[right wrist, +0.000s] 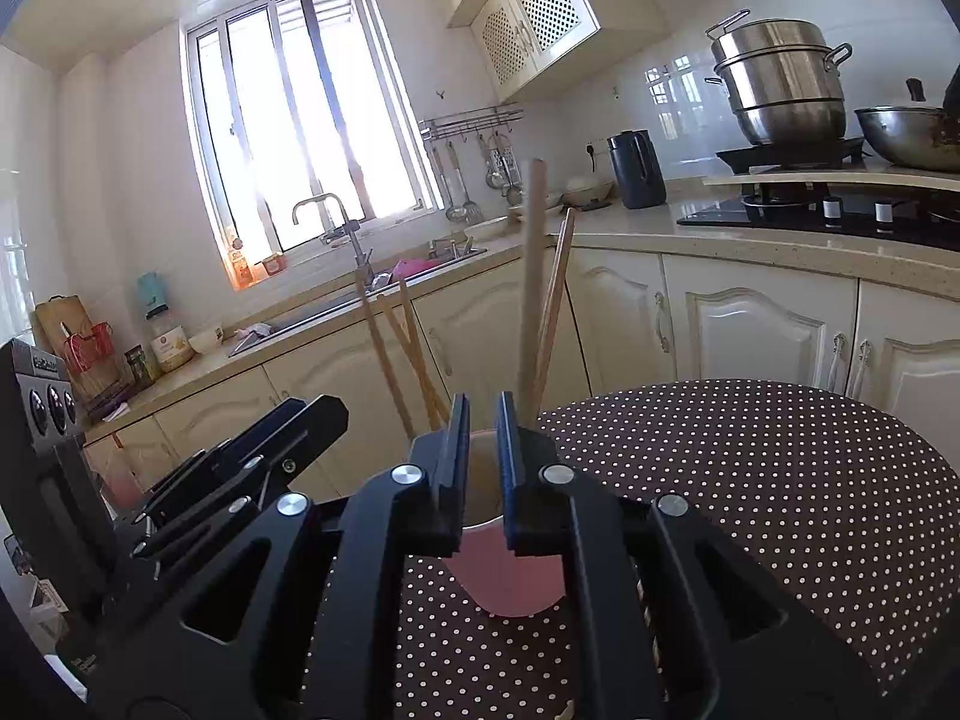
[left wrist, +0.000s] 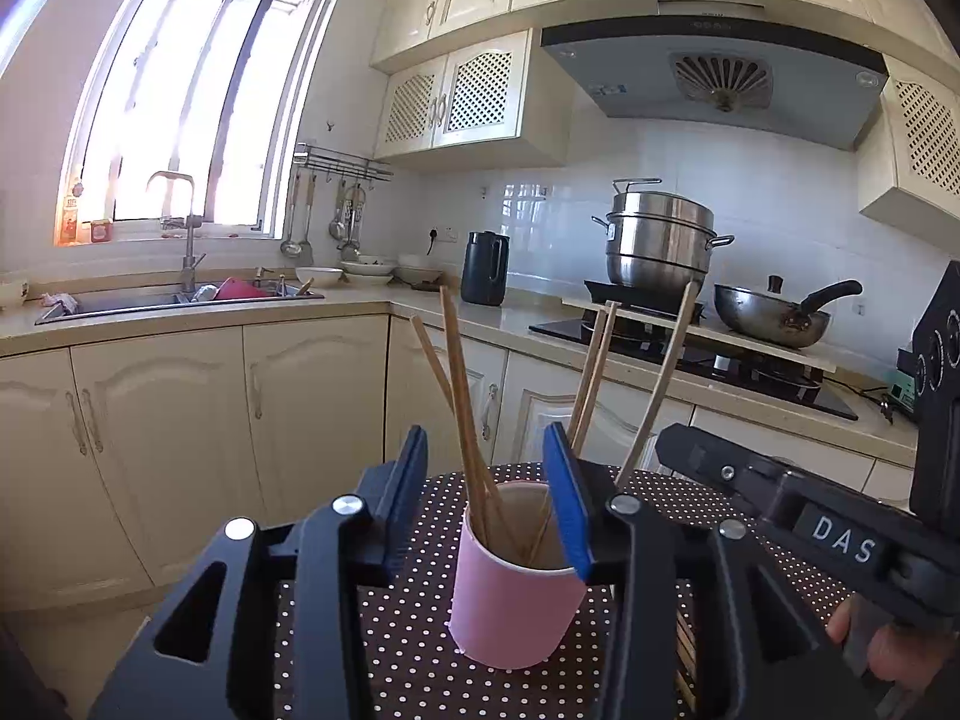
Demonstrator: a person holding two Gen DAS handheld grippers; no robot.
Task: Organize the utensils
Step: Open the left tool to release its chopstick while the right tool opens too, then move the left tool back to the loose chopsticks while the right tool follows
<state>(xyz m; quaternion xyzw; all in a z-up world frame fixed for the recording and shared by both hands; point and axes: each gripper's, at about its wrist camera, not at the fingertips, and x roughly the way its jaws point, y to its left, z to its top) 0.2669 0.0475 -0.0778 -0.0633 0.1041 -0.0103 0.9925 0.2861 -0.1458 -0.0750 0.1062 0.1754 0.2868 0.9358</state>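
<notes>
A pink paper cup [left wrist: 513, 606] stands on the brown polka-dot table [left wrist: 414, 648] with several wooden chopsticks [left wrist: 459, 396] leaning out of it. My left gripper [left wrist: 486, 432] is open, its fingers on either side of the cup's rim and the chopsticks, not pressing on them. My right gripper [right wrist: 485, 399] is open by a narrow gap just in front of the same cup [right wrist: 510, 582], with nothing between its pads. Chopsticks [right wrist: 531, 276] rise behind its fingertips. A few more chopsticks [left wrist: 685, 648] lie on the cloth, mostly hidden under my left gripper.
The round table [right wrist: 750, 510] stands in a kitchen. Cream cabinets and a counter wrap around behind it, with a sink [left wrist: 174, 300] at the left, a dark kettle [left wrist: 485, 269], a steel steamer pot [left wrist: 660, 240] and a wok [left wrist: 774, 315] on the stove. A hand [left wrist: 894, 654] holds the right gripper.
</notes>
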